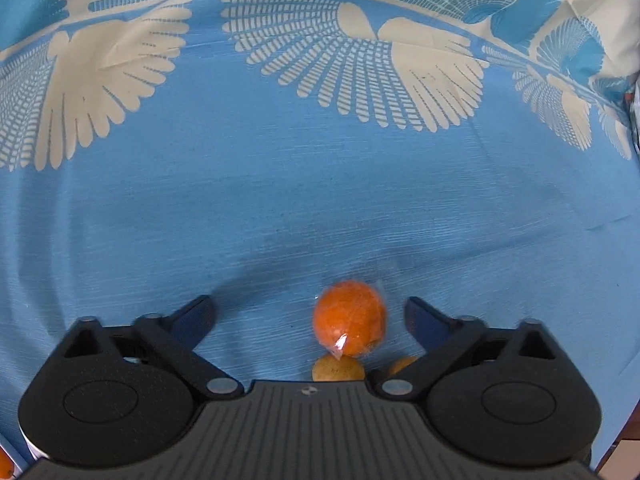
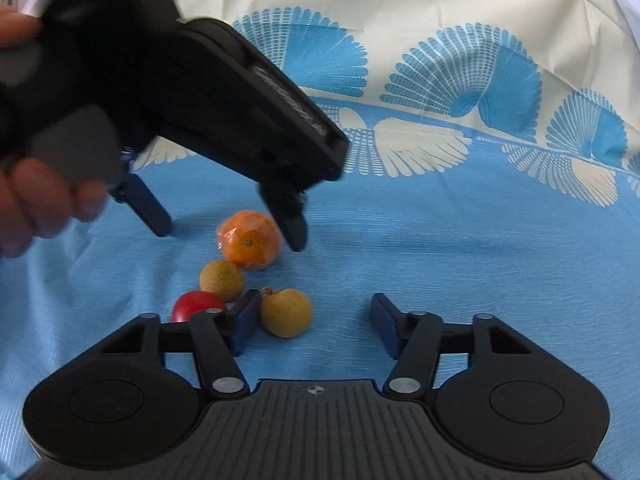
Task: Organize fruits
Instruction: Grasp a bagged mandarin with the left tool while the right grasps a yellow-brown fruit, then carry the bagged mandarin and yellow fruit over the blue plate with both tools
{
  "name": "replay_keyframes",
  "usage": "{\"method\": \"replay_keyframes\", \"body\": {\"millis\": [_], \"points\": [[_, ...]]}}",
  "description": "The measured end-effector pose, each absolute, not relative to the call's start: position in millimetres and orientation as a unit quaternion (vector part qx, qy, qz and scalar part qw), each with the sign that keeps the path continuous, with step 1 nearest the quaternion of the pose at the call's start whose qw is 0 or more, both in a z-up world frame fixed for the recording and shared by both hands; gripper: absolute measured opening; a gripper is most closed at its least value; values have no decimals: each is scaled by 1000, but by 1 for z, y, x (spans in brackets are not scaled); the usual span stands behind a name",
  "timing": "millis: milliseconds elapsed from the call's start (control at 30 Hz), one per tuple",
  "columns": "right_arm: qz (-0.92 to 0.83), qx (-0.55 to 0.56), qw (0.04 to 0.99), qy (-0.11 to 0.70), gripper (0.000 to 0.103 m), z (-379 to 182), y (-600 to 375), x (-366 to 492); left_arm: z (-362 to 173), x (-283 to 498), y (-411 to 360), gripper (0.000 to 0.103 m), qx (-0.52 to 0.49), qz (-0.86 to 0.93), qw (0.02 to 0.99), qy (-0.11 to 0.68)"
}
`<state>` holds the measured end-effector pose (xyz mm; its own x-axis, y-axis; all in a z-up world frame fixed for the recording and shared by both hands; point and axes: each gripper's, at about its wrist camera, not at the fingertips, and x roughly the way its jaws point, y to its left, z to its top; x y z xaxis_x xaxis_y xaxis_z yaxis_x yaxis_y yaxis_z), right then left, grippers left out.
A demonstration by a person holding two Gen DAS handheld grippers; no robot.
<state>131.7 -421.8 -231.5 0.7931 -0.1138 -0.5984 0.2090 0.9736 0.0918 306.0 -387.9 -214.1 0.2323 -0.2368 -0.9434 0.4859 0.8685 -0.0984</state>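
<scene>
An orange (image 1: 350,318) wrapped in clear film lies on the blue cloth between the fingers of my left gripper (image 1: 308,314), nearer the right finger; neither pad touches it, and the gripper is open. The right wrist view shows the left gripper (image 2: 226,226) pointing steeply down astride the orange (image 2: 250,246). My right gripper (image 2: 314,316) is open around a yellow-brown round fruit (image 2: 286,312), which sits against its left finger, with a wide gap to the right finger. A second brownish fruit (image 2: 222,280) and a red fruit (image 2: 196,306) lie just left of it.
A blue tablecloth (image 2: 460,264) with cream feather prints covers the surface and rises in folds at the back. A person's hand (image 2: 32,200) holds the left gripper at the left edge. Two small fruits (image 1: 338,368) peek out under the left gripper's body.
</scene>
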Motion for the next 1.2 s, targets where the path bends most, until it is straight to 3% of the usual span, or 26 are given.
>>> {"method": "replay_keyframes", "body": {"millis": [33,67,100,133,500,700,1200], "points": [[-83,72,944,310,45,-231,-420,130,-213,303,-387,85,118,-230,782,567],[-81,67,945,309,39,-231,-419,129,-210,301,-386,69,124,-232,784,562],[-82,62,945,310,28,-230,-417,128,-206,299,-385,44,124,-236,783,562],[-84,57,945,311,28,-229,-416,127,-204,298,-384,41,123,-237,780,566],[-146,91,939,297,28,-199,-434,92,-148,277,-327,41,97,-181,818,537],[-139,102,950,260,28,-153,-426,34,-96,218,-262,41,89,-157,836,518],[-32,127,956,262,28,-61,-324,-106,-11,69,-120,41,49,-124,854,503]]}}
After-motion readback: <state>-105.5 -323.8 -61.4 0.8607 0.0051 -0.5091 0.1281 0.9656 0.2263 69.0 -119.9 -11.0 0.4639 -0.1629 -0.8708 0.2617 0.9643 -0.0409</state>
